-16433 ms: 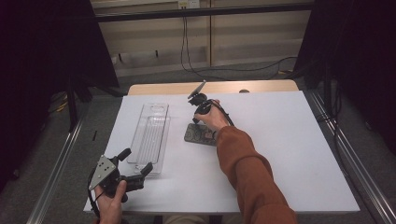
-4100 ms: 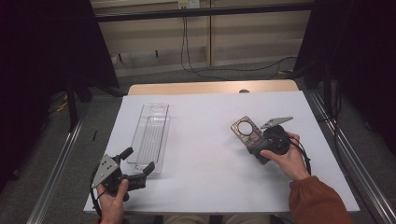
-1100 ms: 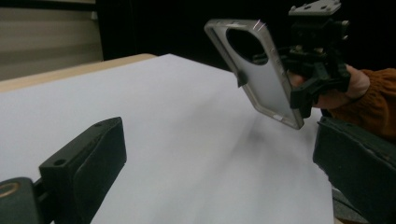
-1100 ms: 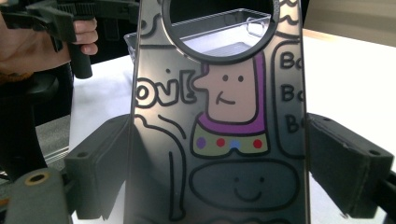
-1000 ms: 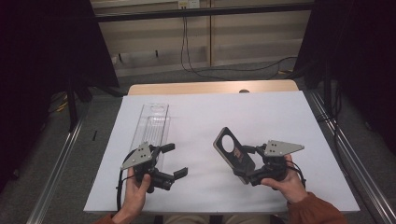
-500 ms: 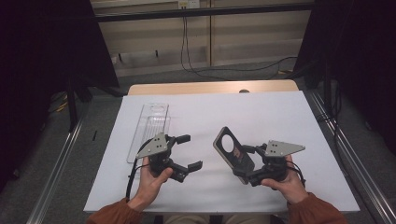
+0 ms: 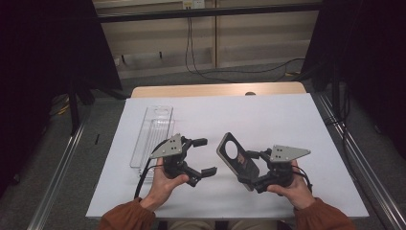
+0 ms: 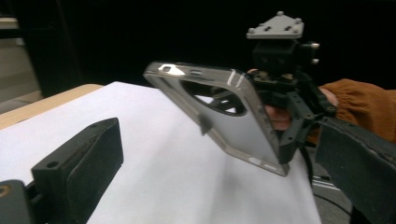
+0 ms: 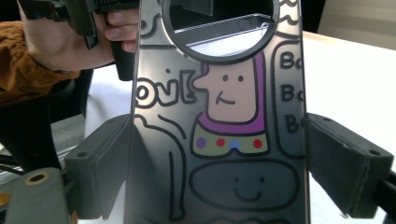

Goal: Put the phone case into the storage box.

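The phone case reads "Bo" (twice, edge-cut).

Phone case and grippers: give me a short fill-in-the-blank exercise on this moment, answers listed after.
1. The phone case is clamped between the pads of the ____ gripper.
2. The left gripper has its jaws ____ with nothing between them.
3. The clear plastic tray lies on the white table on the person's ____ side.
4. The case is held ____ the table, not lying on it.

Missing words: right; open; left; above
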A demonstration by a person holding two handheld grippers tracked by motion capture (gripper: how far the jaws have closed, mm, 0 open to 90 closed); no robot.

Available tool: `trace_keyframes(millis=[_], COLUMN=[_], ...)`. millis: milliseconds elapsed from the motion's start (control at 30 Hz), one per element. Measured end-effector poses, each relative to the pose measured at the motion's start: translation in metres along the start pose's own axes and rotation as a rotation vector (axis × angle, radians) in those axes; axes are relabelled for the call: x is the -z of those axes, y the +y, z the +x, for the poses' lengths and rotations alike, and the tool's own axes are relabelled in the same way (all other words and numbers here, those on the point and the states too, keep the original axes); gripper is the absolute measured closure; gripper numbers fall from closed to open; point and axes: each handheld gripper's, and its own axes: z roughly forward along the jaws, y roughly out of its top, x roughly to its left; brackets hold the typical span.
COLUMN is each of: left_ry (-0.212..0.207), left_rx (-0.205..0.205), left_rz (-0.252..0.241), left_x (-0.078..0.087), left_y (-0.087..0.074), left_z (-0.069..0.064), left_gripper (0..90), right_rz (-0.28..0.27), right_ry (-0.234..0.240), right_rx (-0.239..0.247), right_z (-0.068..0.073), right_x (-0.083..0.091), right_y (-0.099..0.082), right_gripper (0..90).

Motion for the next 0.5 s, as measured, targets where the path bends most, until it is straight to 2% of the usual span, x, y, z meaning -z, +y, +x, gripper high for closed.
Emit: trace_keyframes(millis=[133,267,333,500], left_ry=[-0.006,-0.037,-0.017,-0.041], left_rx=[0.002,0.014,0.02,0.021], left_rz=[0.016,0.007,0.003,-0.007], left_x=[-0.0015,-0.0018,-0.0012,-0.0017], left_y=[-0.0016,-0.0029,-0.0028,-0.0033], left_z=[0.0019,0.0049,0.0056,0.0056], left_gripper=[0.9,0.9,0.9,0.9], right_rz=[-0.008,0.004,0.005,0.013], right_ry=[0.021,0.041,0.051,0.062], right_rx=[-0.015,-0.007,0.004,0.007], right_z=[0.0013,0.0035,0.0043,0.0074], right_x=[-0.0025,-0.0056,-0.0077,-0.0104], right_y=[0.0004,0.0007,0.0007,0.0018], right_gripper=[12.2,12.2,12.1,12.2])
